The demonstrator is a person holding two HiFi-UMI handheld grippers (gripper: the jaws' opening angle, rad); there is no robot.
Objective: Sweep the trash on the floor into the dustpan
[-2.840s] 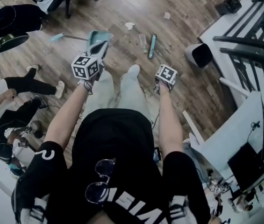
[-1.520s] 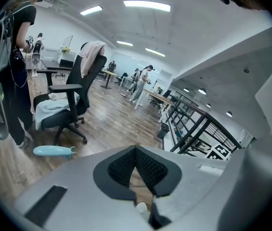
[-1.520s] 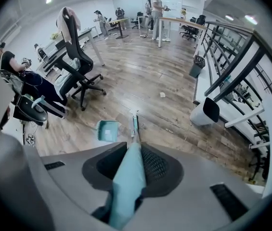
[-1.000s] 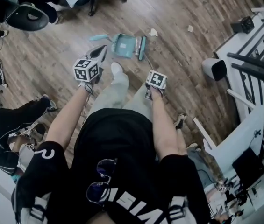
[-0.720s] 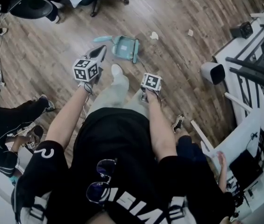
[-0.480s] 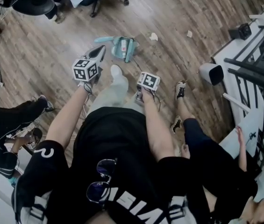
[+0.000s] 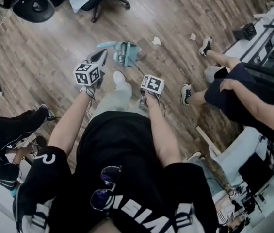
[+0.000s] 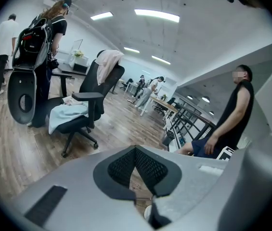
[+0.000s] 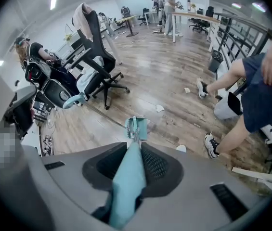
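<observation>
a: what is the right gripper (image 9: 135, 147) doing?
b: its fingers are squeezed tight on the teal broom handle (image 9: 125, 186). the far end of the broom seems to reach down to the teal dustpan (image 7: 123, 52) on the wood floor (image 7: 54, 62).
a: and the left gripper (image 8: 136, 150)?
b: its fingers are pressed together with nothing in them. it hangs just left of the dustpan.
a: where is the trash?
b: one white paper scrap (image 7: 156, 41) lies near the dustpan, on its right side. a smaller scrap (image 7: 192, 36) lies further right of the dustpan. neither is in the pan yet, as far as i can see.
a: so how do we do this part well?
b: i think the broom has to go out past the near scrap first, to the side away from the dustpan. then it can pull the scrap back in a low, slow stroke. fast strokes could flick light paper away.
a: will the dustpan slide?
b: it might. it looks tipped, and nothing holds it. i think the left gripper should take the dustpan's handle (image 7: 105, 45) and press the lip flat on the floor.
a: anything to watch?
b: yes. someone's leg (image 7: 198, 97) is well to the right of the dustpan, past the scraps. don't let the broom bump it.
</observation>
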